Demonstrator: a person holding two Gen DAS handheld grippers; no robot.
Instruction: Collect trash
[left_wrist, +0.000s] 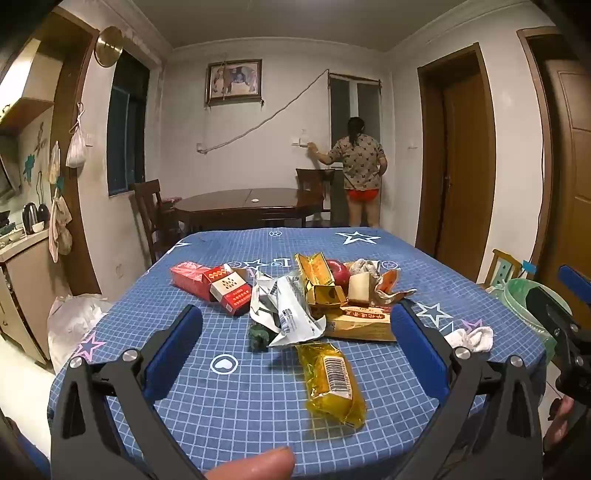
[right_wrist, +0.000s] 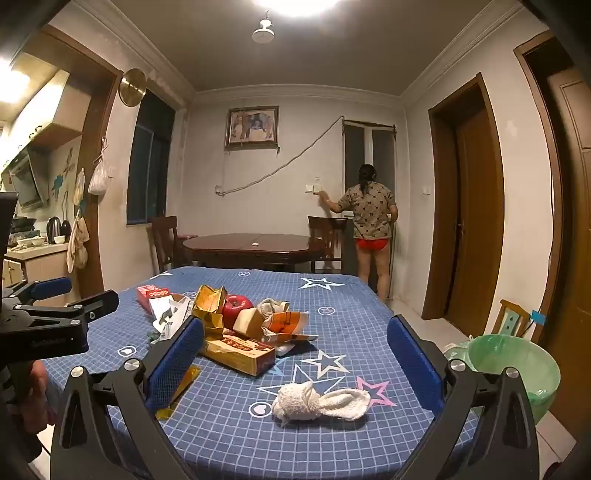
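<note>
Trash lies in a heap on the blue checked tablecloth (left_wrist: 229, 406): a yellow plastic wrapper (left_wrist: 334, 380) nearest me, a crumpled white-grey wrapper (left_wrist: 284, 310), a gold box (left_wrist: 319, 280), a tan carton (left_wrist: 360, 321), red cigarette packs (left_wrist: 214, 282), a red apple (left_wrist: 338, 271) and crumpled paper (left_wrist: 364, 267). My left gripper (left_wrist: 295, 332) is open and empty, its fingers astride the heap and above the yellow wrapper. My right gripper (right_wrist: 295, 354) is open and empty above a white balled cloth (right_wrist: 317, 402). The heap (right_wrist: 236, 325) lies left of it.
A bin lined with a green bag (right_wrist: 517, 365) stands off the table's right edge, also in the left wrist view (left_wrist: 535, 299). A dark dining table (left_wrist: 240, 203) with chairs stands behind. A person (left_wrist: 360, 166) stands at the far wall. A white bag (left_wrist: 74, 321) lies on the floor at left.
</note>
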